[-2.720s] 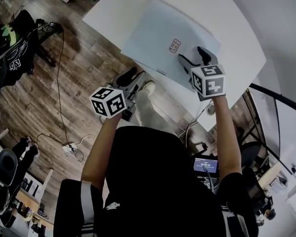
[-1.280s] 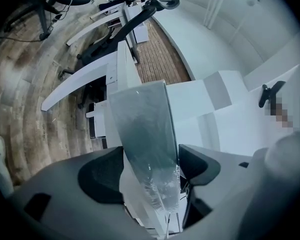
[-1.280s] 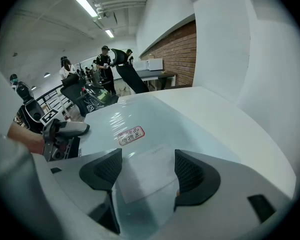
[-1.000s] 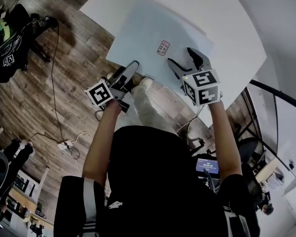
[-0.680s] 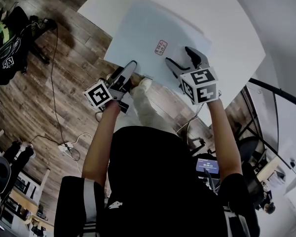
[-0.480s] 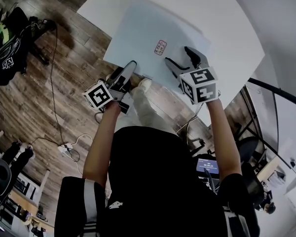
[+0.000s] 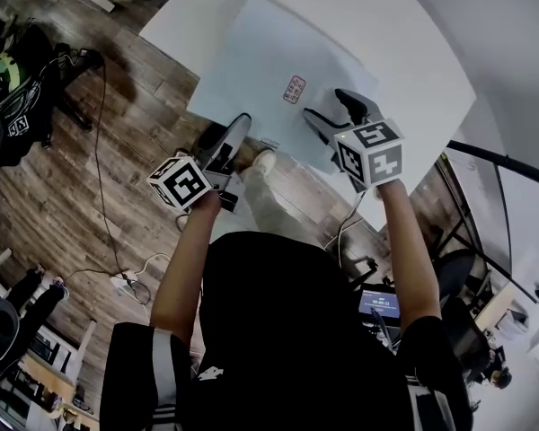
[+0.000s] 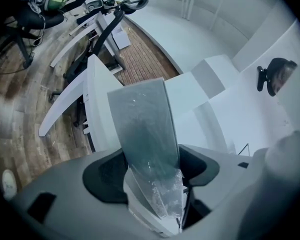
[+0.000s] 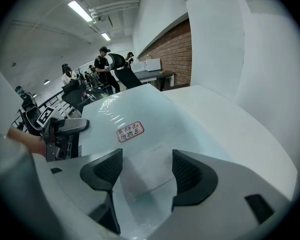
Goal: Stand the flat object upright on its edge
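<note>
Item: flat panel (image 7: pixel 269 57), pale blue, film-wrapped, with a red-bordered label (image 7: pixel 295 89).
Location: lies flat on the white table (image 7: pixel 413 43). Its near-left edge seems to jut past the table's rim, over the wood floor (image 7: pixel 72 178).
Left gripper (image 7: pixel 238 128): clamped on the panel's near-left edge. In the left gripper view the jaws of the left gripper (image 8: pixel 152 169) press both faces of the panel (image 8: pixel 142 124).
Right gripper (image 7: pixel 328 106): jaws wide apart and holding nothing, poised over the panel's near-right part. In the right gripper view the panel (image 9: pixel 140 109) fills the gap between the spread jaws of the right gripper (image 9: pixel 145 171).
Hidden: the right gripper and its marker cube (image 7: pixel 374 151) cover the panel's near-right edge. The pinched end disappears inside the left gripper's body.
Unclear: the print on the label (image 9: pixel 129 131) is too small to read. Whether the gripped edge is raised off the table cannot be told.
Cross-view: the left gripper (image 9: pixel 65 129) shows at the panel's edge.
Change over 2.7 s: the left gripper was below the table's edge, clear of the panel; it is now on the edge.
Change over 0.5 s: the left marker cube (image 7: pixel 179 183) sits slightly lower; the panel is otherwise as before.
</note>
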Demonstrator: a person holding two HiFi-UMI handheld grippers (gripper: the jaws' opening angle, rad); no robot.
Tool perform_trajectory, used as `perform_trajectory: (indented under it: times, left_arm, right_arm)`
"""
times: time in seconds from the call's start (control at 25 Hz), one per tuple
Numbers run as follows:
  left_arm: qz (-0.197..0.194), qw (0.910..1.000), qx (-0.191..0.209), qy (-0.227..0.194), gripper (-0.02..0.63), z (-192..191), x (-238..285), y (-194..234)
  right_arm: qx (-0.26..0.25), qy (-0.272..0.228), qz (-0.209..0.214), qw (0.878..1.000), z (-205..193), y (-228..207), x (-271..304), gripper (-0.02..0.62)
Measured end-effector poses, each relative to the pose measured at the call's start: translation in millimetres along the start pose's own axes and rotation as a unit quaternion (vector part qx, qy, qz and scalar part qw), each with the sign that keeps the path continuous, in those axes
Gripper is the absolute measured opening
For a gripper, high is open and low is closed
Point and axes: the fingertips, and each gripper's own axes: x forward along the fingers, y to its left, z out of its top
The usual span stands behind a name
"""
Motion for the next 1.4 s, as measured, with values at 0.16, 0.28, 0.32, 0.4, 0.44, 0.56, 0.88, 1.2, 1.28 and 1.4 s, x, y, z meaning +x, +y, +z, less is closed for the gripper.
perform_trajectory:
  times: [0.16,0.28,0.32,0.4,0.44,0.56,0.88,1.2,1.28,1.4]
  left_arm:
    - [-0.003,0.9994,0.035,-0.002,0.322,8.5,4.6,-11.3]
    - [0.000,0.9982,0.059,0.005,0.322,12.2,5.3,-19.7]
    - [0.001,0.9976,0.069,0.007,0.322,12.9,5.3,-23.7]
    - [0.003,0.9961,0.087,0.008,0.322,13.8,5.9,-32.9]
    - [0.003,0.9953,0.096,0.008,0.322,13.5,6.5,-37.8]
    - [0.005,0.9929,0.118,0.009,0.322,12.1,8.2,-49.4]
    - [0.009,0.9861,0.163,0.032,0.322,10.3,18.6,-70.5]
    - [0.010,0.9729,0.224,0.057,0.322,10.5,25.7,-97.6]
    - [0.014,0.9707,0.231,0.063,0.322,5.7,26.9,-104.6]
    - [0.017,0.9675,0.243,0.070,0.323,-0.6,28.2,-116.3]
  right_arm:
    - [-0.004,0.004,0.010,1.000,-0.4,1.0,-6.3,0.325]
    - [-0.022,0.020,0.018,0.999,-8.4,7.1,-12.6,0.325]
    - [-0.023,0.026,0.022,0.999,-12.4,8.8,-15.1,0.325]
    - [-0.016,0.030,0.026,0.999,-18.9,9.5,-20.7,0.325]
    - [-0.011,0.030,0.027,0.999,-21.6,8.7,-24.0,0.324]
    - [-0.013,0.042,0.026,0.999,-30.9,7.2,-32.8,0.322]
    - [-0.049,0.080,-0.019,0.995,-56.9,-6.6,-47.8,0.063]
    - [0.015,0.093,-0.040,0.995,-71.1,-21.3,-50.9,0.054]
    - [0.031,0.094,-0.029,0.995,-75.8,-22.1,-51.5,0.054]
    - [0.043,0.095,-0.016,0.994,-79.2,-22.5,-55.8,0.054]
